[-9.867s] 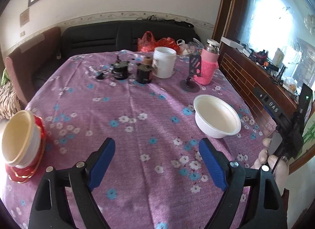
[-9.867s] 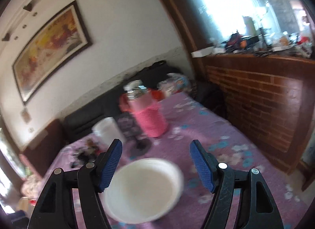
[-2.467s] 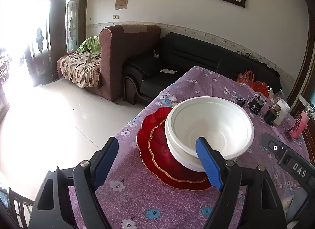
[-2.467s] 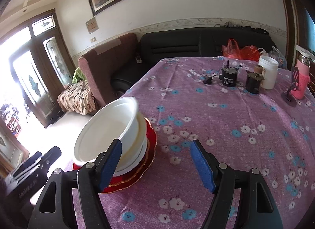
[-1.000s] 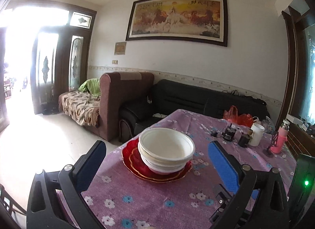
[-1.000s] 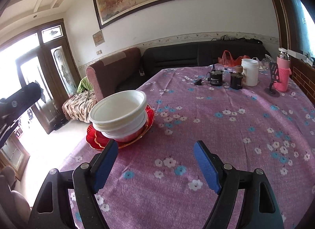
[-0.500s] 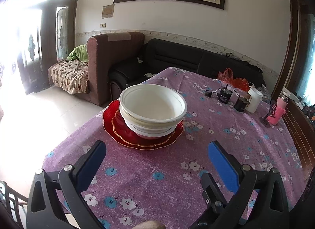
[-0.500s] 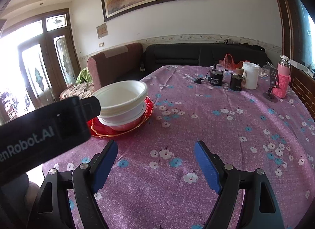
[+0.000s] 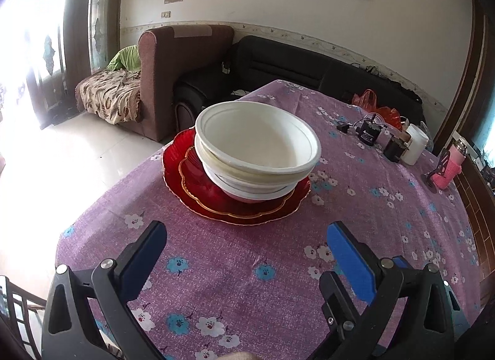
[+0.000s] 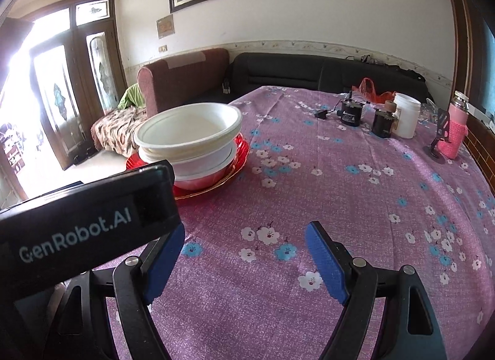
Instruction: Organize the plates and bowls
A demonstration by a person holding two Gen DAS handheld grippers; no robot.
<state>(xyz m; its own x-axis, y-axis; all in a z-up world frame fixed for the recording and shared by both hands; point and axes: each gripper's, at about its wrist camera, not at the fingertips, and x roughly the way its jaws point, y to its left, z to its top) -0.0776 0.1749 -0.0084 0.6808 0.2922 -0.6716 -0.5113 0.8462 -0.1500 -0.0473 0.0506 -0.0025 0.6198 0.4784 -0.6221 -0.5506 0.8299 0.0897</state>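
the white bowls (image 9: 256, 155) sat nested on the red plates (image 9: 216, 202) near the table (image 9: 247, 282) edge, the stack looking finished, so the best move seemed to be keeping both claws clear of it. left claw (image 9: 244, 254) and right claw (image 10: 244, 258) hung released and empty. only the right view showed the left claw's black body beside the stack.

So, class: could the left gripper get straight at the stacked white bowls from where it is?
Probably yes. The left gripper is open and empty, aimed at the white bowls on the red plates, with only bare floral tablecloth between.
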